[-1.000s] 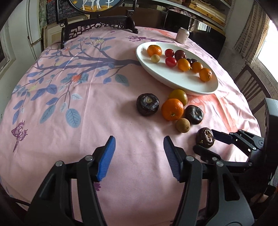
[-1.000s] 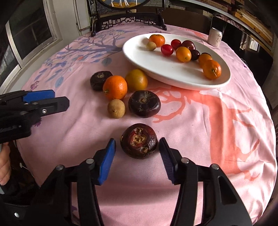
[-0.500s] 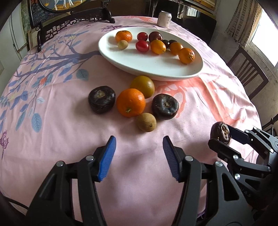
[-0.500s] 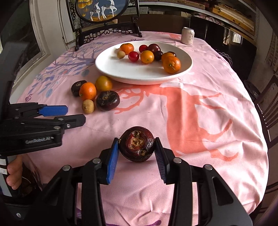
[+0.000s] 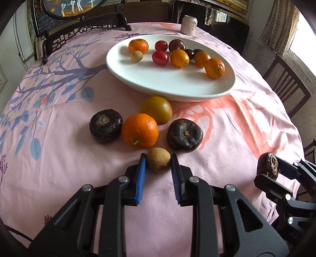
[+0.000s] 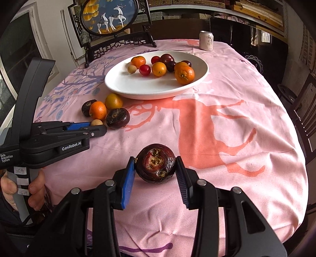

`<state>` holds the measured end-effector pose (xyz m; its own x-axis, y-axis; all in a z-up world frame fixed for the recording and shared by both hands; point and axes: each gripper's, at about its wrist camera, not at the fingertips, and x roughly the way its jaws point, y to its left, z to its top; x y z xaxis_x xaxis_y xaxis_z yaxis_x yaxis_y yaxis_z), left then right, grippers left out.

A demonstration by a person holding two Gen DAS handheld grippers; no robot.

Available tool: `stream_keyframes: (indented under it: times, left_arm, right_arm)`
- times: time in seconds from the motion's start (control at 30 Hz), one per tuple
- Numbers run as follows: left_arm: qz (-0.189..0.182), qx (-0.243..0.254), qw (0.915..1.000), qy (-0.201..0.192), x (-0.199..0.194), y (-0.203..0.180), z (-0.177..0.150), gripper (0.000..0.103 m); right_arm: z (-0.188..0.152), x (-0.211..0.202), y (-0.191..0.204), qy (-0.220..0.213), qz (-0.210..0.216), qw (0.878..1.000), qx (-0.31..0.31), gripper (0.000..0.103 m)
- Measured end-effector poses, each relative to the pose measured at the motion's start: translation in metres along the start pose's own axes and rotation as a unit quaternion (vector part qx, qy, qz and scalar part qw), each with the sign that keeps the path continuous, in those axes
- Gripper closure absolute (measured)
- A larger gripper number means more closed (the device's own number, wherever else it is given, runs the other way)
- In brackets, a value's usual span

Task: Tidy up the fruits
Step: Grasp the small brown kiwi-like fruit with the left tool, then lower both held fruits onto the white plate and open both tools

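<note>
My left gripper [image 5: 158, 165] has its blue pads closed around a small tan-brown round fruit [image 5: 159, 162] that rests on the pink cloth. Just beyond it lie an orange [image 5: 139, 130], a yellow-green citrus [image 5: 156, 110] and two dark brown flat fruits [image 5: 106, 125] [image 5: 185, 134]. My right gripper [image 6: 156, 170] is shut on a dark maroon fruit [image 6: 155, 163] and holds it above the cloth; it also shows in the left wrist view [image 5: 269, 165]. A white oval plate [image 5: 173, 83] behind holds several oranges, red and dark fruits.
A white drink can [image 5: 189, 25] stands behind the plate. A framed deer picture on a dark stand [image 6: 106, 17] sits at the table's far edge. Wooden chairs [image 5: 286, 87] stand at the right. The left gripper body [image 6: 51, 136] lies left in the right wrist view.
My left gripper moved forward and closed its jaws around the small tan fruit. My right gripper lifted the dark maroon fruit and drew back a little.
</note>
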<state>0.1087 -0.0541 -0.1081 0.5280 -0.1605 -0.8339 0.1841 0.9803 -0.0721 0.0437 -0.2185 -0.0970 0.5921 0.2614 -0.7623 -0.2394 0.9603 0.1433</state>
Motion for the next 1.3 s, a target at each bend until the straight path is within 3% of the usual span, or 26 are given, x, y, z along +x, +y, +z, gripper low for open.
stream_keyframes:
  times: [0.43,0.63,0.77,0.93,1.13,1.3]
  left_arm:
    - [-0.015,-0.022,0.9993,-0.026,-0.029,0.030,-0.009,0.078]
    - [-0.013,-0.029,0.9991,-0.029,-0.036,0.044,0.003,0.078]
    - [-0.017,-0.020,0.9990,-0.035,-0.045,0.049,0.041,0.078]
    - [-0.001,-0.015,0.9994,-0.029,-0.024,0.052,0.122,0.078]
    - [0.023,-0.005,0.9997,-0.010,0.034,0.038,0.203,0.078]
    - [0.008,-0.009,0.9998,0.016,0.070,0.033,0.225,0.078]
  right_arm:
    - [0.010,0.007,0.026,0.004,-0.003,1.000,-0.018,0.062]
    - [0.028,0.011,0.031,0.005,-0.007,1.000,-0.029,0.062]
    - [0.065,0.005,0.023,-0.027,-0.031,0.998,-0.043,0.062]
    - [0.123,0.028,0.007,-0.052,-0.029,0.997,-0.050,0.062]
    - [0.179,0.089,-0.007,-0.022,-0.058,0.997,-0.051,0.062]
    - [0.187,0.115,-0.019,-0.005,-0.055,0.997,-0.051,0.062]
